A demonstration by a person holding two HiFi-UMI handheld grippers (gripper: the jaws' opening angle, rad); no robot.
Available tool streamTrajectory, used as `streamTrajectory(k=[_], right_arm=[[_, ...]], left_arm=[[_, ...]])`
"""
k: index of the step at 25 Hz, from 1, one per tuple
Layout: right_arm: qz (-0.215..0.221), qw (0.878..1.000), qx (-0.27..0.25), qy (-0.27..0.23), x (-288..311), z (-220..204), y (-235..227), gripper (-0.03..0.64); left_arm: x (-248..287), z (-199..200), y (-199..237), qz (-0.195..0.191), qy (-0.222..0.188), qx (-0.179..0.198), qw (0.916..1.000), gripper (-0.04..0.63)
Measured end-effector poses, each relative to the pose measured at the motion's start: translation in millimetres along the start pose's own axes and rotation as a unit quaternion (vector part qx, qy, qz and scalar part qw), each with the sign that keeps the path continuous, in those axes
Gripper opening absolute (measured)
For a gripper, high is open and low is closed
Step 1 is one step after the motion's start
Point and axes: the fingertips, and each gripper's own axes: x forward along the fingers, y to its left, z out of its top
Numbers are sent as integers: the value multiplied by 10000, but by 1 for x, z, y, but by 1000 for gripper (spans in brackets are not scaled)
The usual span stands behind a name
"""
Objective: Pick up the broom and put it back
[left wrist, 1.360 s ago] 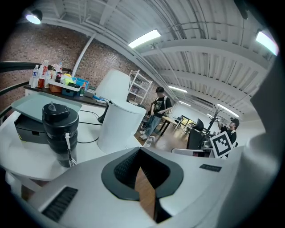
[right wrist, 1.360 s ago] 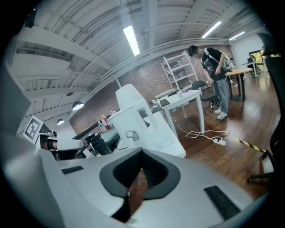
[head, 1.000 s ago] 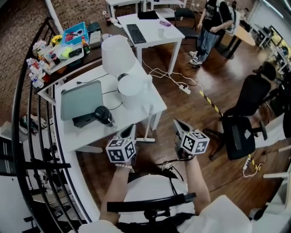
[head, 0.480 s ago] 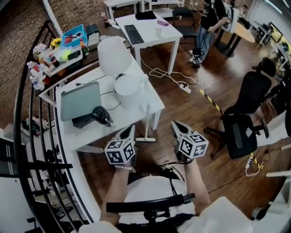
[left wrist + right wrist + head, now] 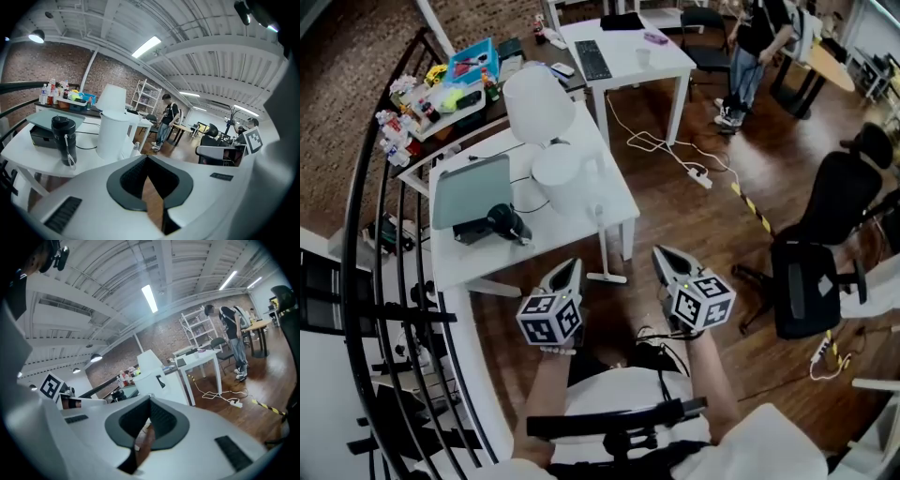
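Evidently barely begun; the broom point(image 5: 603, 246) leans untouched against the worktop point(image 5: 546, 236); left gripper point(image 5: 566, 273) and right gripper point(image 5: 667, 260) hover nearby, jaws closed, empty.

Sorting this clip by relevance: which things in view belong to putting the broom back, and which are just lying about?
Part of the job:
- white-handled broom standing at the edge of the white table
- left gripper, shut and empty
- right gripper, shut and empty

Lying about:
- black flask
- white cylindrical container
- black keyboard
- white power strip
- black office chair
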Motion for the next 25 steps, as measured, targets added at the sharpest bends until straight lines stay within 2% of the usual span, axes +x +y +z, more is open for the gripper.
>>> streamTrajectory(k=[6,11,25], right_arm=[[345,9993,67,106,-17,-9,5,9],[448,9990,8,73,-25,-22,37,9],[-277,9993,-234,-98,-74,-87,179,11]], left_arm=[[-11,-15,-36,-11,-22,44,10000,-11],[-38,-18,-33,-76,-91,91,9999,-11],[-172,-65,16,-734,-77,186,9971,-11]])
